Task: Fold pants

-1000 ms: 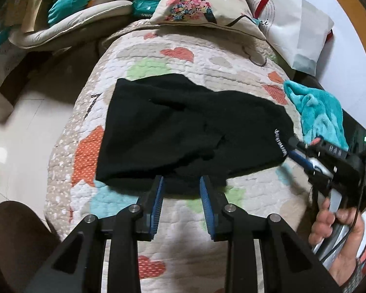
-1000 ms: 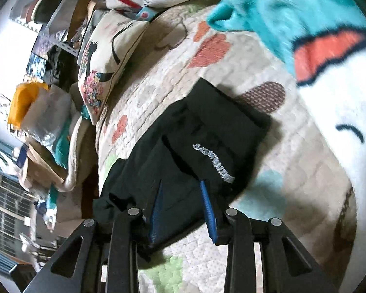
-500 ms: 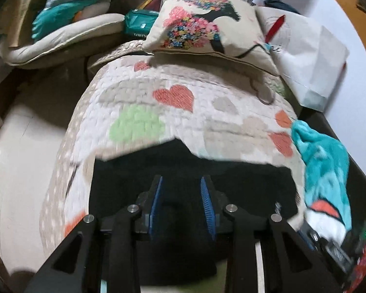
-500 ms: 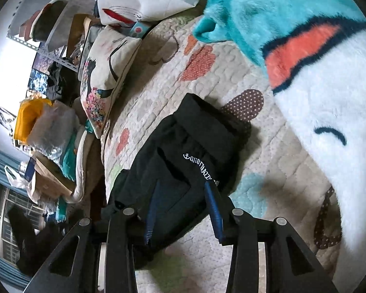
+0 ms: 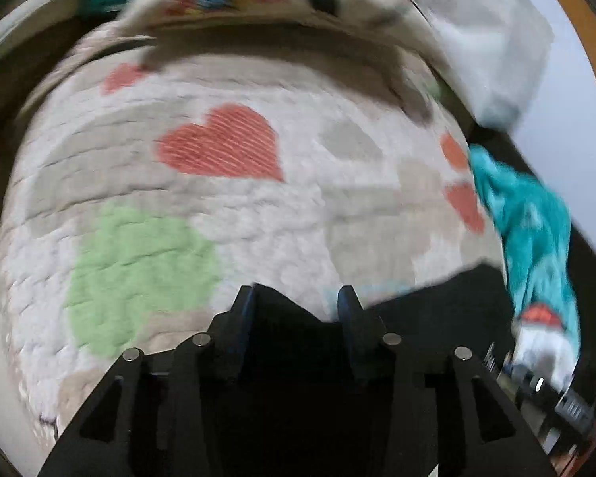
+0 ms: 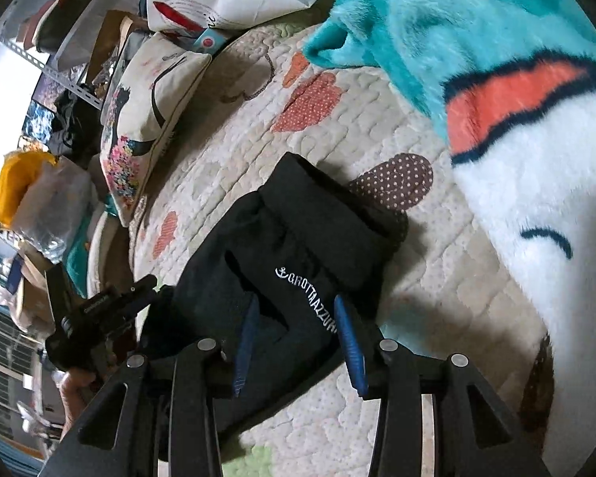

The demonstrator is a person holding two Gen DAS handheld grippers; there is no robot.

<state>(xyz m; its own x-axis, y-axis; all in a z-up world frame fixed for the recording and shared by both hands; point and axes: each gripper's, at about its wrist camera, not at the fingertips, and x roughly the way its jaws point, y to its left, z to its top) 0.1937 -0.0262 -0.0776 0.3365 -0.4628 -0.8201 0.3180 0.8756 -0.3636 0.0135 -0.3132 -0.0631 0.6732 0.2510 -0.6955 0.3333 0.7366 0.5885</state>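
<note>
Now your black pants (image 6: 294, 262) lie folded on the heart-patterned quilt (image 5: 282, 222), a teal plush blanket (image 6: 476, 39) on their far right. Your right gripper (image 6: 294, 334) hovers over their near end, jaws parted, clamping nothing. Your left gripper (image 5: 296, 298), jaws just widened and apart, hangs over their far edge, with no cloth pinched.

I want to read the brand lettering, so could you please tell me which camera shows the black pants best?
The right wrist view: the black pants lie sharp, white lettering readable. The left wrist view shows only a blurred dark edge.
</note>
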